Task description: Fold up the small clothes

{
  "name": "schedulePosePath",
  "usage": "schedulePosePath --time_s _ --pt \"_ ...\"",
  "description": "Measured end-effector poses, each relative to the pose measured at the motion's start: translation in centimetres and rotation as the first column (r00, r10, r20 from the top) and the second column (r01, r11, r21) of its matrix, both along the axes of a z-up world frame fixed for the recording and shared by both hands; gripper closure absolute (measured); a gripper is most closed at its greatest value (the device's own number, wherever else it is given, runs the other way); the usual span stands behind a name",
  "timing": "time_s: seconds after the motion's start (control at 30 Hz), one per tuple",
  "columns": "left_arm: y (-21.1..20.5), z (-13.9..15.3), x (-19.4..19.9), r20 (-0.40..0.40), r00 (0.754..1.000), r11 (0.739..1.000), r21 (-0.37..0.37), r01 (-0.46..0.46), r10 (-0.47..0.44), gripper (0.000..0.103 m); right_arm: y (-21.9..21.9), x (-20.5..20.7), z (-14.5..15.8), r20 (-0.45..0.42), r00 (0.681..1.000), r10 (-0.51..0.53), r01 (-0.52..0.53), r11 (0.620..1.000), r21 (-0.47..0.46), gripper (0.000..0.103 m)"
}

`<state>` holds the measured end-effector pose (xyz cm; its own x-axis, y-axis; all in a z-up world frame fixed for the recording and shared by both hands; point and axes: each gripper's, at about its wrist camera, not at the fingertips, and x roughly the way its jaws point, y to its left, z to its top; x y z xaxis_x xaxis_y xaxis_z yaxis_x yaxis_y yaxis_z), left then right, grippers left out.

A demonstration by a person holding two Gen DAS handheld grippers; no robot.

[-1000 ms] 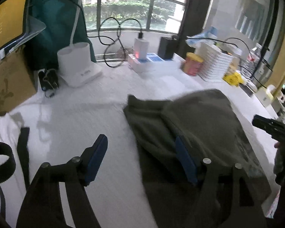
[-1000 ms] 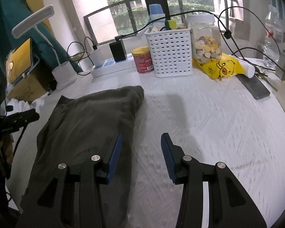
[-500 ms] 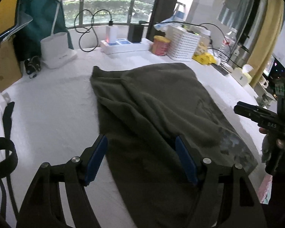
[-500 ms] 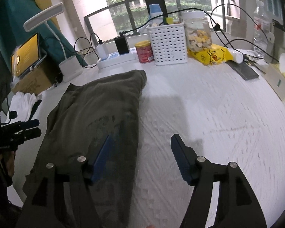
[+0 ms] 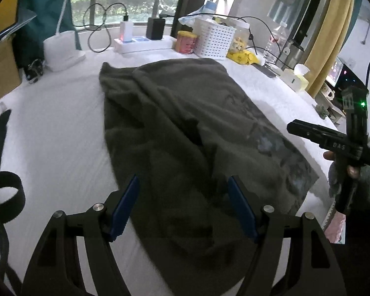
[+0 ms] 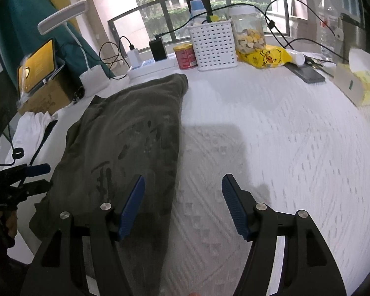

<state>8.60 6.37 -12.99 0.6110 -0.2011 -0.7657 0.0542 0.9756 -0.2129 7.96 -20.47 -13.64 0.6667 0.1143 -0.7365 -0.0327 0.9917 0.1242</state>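
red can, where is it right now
The red can stands at the far edge of the table, against the left side of the white basket and right of the power strip, beyond the olive garment.

Hidden and cut-off parts around the dark green garment

The dark green garment [image 5: 185,133] runs under the left gripper [image 5: 182,207], so its near hem is hidden, and its near end is also cut off by the bottom edge of the right wrist view. The print on the garment is too faint to read. Beyond the garment, the white basket [image 6: 213,46] hides what it holds.
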Motion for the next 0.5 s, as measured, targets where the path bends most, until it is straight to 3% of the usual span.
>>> schedulePosePath --time_s 0.07,0.2,0.43,0.5 --pt "0.3 0.0 -0.9 0.017 1.0 1.0 0.009 -0.021 0.02 0.03 -0.1 -0.4 -0.2 -0.004 1.0 -0.004 0.004 1.0 0.001 0.035" --pt "0.7 -0.5 -1.7 0.017 0.999 0.999 -0.01 -0.042 0.042 0.06 0.1 -1.0 -0.4 -0.006 1.0 -0.002 0.002 1.0 0.001 0.035" --pt "-1.0 -2.0 -2.1 -0.034 0.999 1.0 0.01 0.024 -0.024 0.068 0.5 -1.9 -0.5 -0.002 1.0 -0.001 0.001 1.0 0.003 0.035" --pt "-1.0 -2.3 -2.2 -0.045 0.999 1.0 0.002 0.022 -0.022 0.089 0.5 -2.2 -0.4 0.0 1.0 -0.003 0.003 1.0 0.004 0.035"
